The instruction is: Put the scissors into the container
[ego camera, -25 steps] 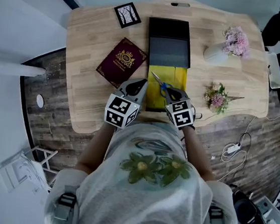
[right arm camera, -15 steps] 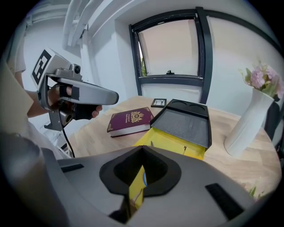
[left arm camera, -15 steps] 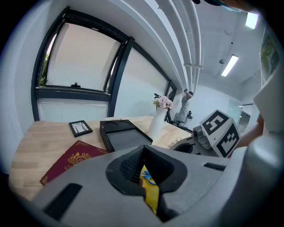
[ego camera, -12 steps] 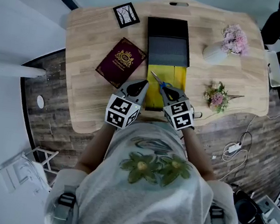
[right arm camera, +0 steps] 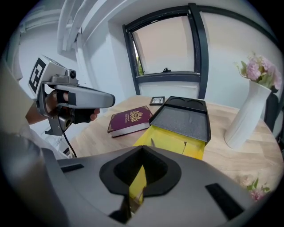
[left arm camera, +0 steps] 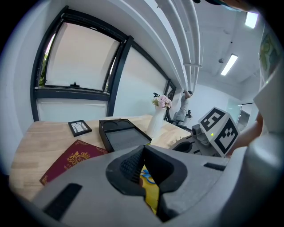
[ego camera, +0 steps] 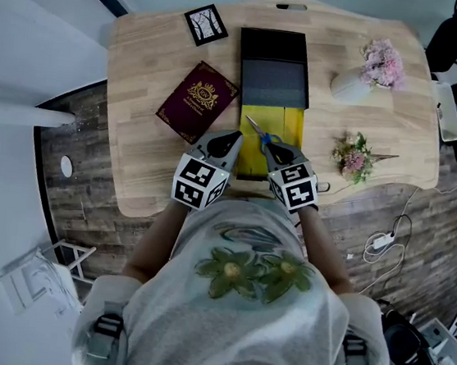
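Scissors (ego camera: 258, 132) with blue handles lie on a yellow sheet (ego camera: 291, 127), blades pointing toward the far left. The sheet is tucked under the near end of the black container (ego camera: 273, 71), a shallow tray that holds nothing. My left gripper (ego camera: 234, 136) hovers just left of the scissors, jaws shut and bare. My right gripper (ego camera: 269, 147) sits at the scissors' handle end, jaws also shut with only yellow showing through them. In the right gripper view the blade tip (right arm camera: 152, 142) pokes up just beyond the jaw tips (right arm camera: 142, 149). A bit of blue handle (left arm camera: 147, 177) shows through the left jaws.
A maroon booklet (ego camera: 199, 100) lies left of the tray, and a small framed picture (ego camera: 205, 23) sits at the back left. A white vase of pink flowers (ego camera: 356, 86) and a loose posy (ego camera: 354, 158) occupy the right side. The table's near edge (ego camera: 151, 205) runs close under both grippers.
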